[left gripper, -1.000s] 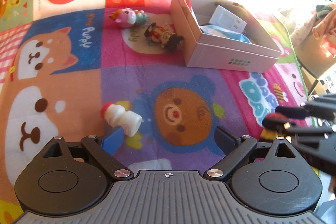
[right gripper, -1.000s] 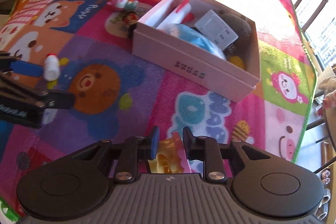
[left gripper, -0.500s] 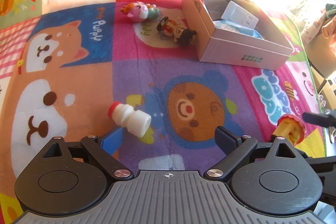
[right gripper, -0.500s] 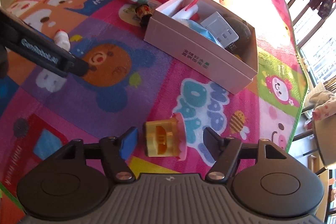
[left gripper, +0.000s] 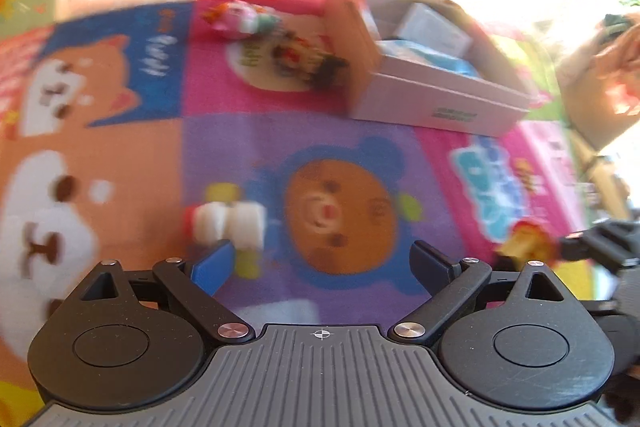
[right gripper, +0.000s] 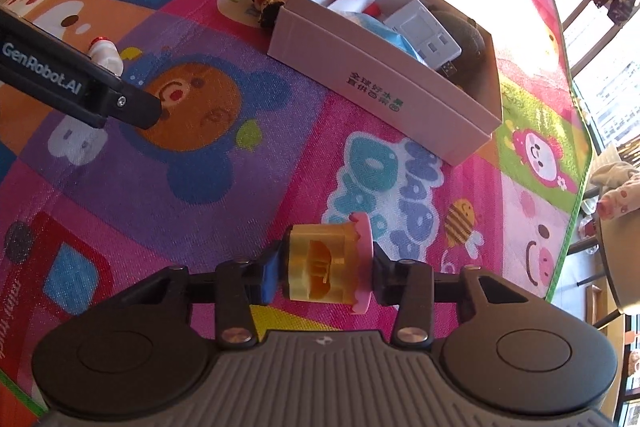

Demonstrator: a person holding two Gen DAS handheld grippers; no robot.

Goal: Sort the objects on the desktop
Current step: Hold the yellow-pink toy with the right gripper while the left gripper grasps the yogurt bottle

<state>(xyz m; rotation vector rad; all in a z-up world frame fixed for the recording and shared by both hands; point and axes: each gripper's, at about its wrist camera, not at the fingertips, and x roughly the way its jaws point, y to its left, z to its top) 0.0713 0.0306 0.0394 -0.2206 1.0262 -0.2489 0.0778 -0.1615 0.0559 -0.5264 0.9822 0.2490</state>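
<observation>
Since half a second ago, right gripper (right gripper: 323, 273) has clamped the yellow toy (right gripper: 325, 269), low centre; left gripper (left gripper: 320, 261) gapes beside the bottle (left gripper: 226, 223).

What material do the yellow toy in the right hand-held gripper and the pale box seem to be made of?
The yellow toy, clamped in the right hand-held gripper, looks like hard moulded plastic: glossy, slightly translucent yellow with a pink rim. The pale box seems to be matte cardboard: thin straight walls, folded edges and small printed characters on its side. Both are judged by look only.
</observation>
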